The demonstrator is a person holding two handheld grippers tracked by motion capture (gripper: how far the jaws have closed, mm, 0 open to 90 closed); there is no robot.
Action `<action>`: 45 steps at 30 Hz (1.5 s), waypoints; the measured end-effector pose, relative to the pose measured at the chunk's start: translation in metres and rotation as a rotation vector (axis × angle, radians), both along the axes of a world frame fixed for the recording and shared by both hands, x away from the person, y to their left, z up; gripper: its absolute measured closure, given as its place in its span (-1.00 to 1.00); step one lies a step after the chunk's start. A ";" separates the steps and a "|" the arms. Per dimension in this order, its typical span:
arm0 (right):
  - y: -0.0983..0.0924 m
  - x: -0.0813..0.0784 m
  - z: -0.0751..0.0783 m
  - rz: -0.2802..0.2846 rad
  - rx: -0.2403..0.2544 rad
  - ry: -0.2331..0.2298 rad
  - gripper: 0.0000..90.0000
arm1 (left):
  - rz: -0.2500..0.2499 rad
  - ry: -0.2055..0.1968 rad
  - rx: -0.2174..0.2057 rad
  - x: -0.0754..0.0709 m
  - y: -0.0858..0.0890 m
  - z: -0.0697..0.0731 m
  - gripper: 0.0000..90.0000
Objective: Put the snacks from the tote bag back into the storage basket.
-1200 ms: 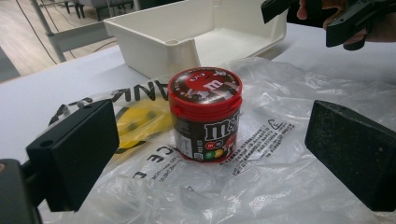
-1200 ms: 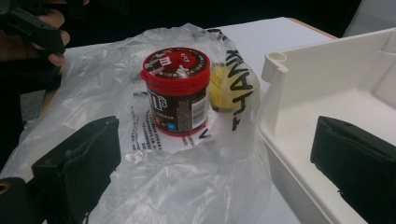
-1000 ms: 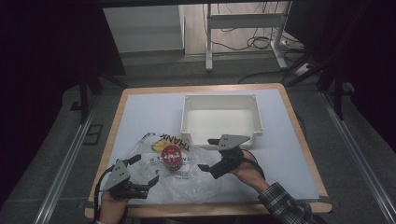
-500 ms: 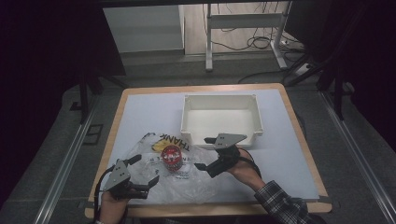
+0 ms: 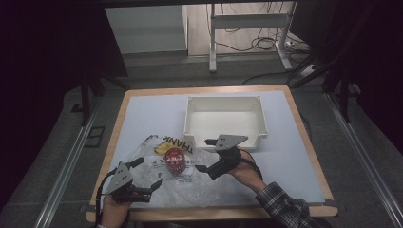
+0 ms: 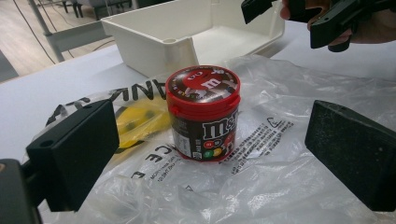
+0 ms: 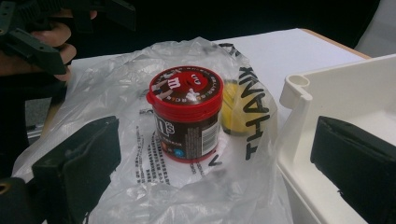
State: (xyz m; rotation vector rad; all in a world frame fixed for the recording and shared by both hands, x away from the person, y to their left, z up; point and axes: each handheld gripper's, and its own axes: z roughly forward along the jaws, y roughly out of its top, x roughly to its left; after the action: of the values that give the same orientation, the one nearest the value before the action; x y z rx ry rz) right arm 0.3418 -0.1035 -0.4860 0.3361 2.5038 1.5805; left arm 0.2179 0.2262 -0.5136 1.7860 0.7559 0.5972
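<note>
Red-lidded brown candy tub [image 5: 175,162] upright on crumpled clear plastic bag [image 5: 190,183]; left gripper [image 5: 141,175] and right gripper [image 5: 205,155] flank it, both open. White rectangular plastic bin [image 5: 225,121] just beyond, on the bench [image 5: 142,111].

bag [image 6: 280,154]: thin crinkled glossy plastic | candy tub [image 6: 204,119]: smooth shiny plastic | bin [image 5: 225,121]: matt, probably plastic

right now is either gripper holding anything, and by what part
Nothing is held. The left gripper and right gripper are both open, and the candy jar stands untouched on the plastic bag.
</note>
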 end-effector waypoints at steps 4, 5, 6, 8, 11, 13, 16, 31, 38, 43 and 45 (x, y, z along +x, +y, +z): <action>0.003 0.002 -0.001 0.000 0.006 0.002 -0.96 | 0.000 0.000 -0.001 0.000 0.000 0.000 -0.94; 0.004 0.002 -0.001 0.000 0.010 0.003 -0.96 | 0.000 0.000 -0.001 0.000 0.000 0.000 -0.94; 0.004 0.002 -0.001 0.000 0.010 0.003 -0.96 | 0.000 0.000 -0.001 0.000 0.000 0.000 -0.94; 0.005 0.003 -0.002 0.002 0.016 0.003 -0.96 | -0.001 0.000 0.000 0.000 0.000 0.000 -0.94; 0.007 0.004 -0.002 0.007 0.018 0.003 -0.96 | 0.000 -0.001 -0.002 0.000 0.000 0.000 -0.94; 0.008 0.005 -0.002 0.006 0.023 0.004 -0.96 | 0.000 0.000 -0.001 0.000 0.000 0.000 -0.94; 0.010 0.007 -0.001 0.008 0.031 0.006 -0.96 | 0.000 -0.001 -0.002 0.000 0.000 0.000 -0.94; 0.027 0.010 -0.003 0.050 0.041 -0.001 -0.96 | 0.000 -0.001 -0.003 0.000 0.000 0.000 -0.94; 0.037 0.011 -0.005 0.065 0.048 0.008 -0.96 | -0.001 -0.001 -0.005 0.000 0.000 0.000 -0.94; 0.045 0.011 -0.006 0.071 0.049 0.013 -0.96 | -0.001 -0.001 -0.004 0.000 0.001 0.000 -0.94; 0.048 0.011 -0.007 0.074 0.050 0.018 -0.95 | -0.001 -0.001 -0.005 0.000 0.001 0.000 -0.94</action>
State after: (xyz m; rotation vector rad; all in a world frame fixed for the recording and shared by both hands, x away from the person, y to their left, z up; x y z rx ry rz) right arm 0.3527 -0.0555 -0.4931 0.2687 2.5217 1.6766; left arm 0.2177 0.2268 -0.5134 1.7816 0.7551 0.5955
